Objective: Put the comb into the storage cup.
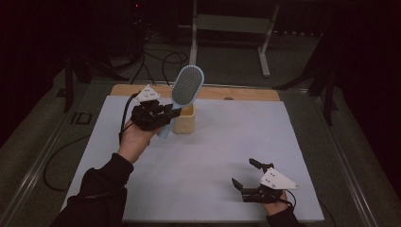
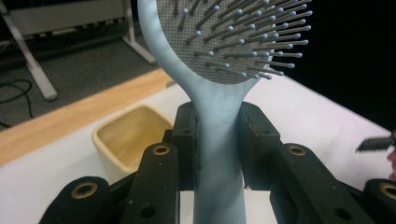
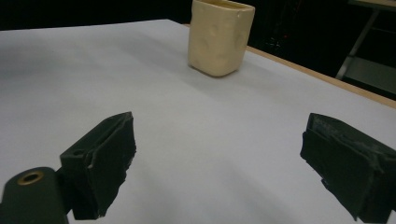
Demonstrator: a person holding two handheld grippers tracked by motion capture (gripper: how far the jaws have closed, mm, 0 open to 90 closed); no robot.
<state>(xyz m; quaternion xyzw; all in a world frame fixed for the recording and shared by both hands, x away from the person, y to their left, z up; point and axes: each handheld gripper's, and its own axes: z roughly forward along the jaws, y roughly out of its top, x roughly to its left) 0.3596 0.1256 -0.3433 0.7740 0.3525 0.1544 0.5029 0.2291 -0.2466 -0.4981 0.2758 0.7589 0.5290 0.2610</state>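
A pale blue hairbrush [image 1: 187, 86] with grey bristles stands raised at the back left of the table, head up. My left gripper [image 1: 166, 112] is shut on its handle [image 2: 218, 154], both pads pressing its sides just below the head [image 2: 233, 37]. A cream square cup [image 1: 184, 120] sits on the white mat right beside and behind the handle; its open mouth [image 2: 125, 135] shows in the left gripper view. My right gripper [image 1: 245, 173] rests near the front right of the mat, jaws wide apart with nothing between them [image 3: 219, 154]. The cup [image 3: 218, 37] stands far ahead of it.
The white mat [image 1: 213, 156] covers a wooden table whose far edge [image 1: 246, 93] shows behind the cup. Beyond it a metal frame [image 1: 231, 28] and cables [image 1: 156, 61] lie on the dark floor.
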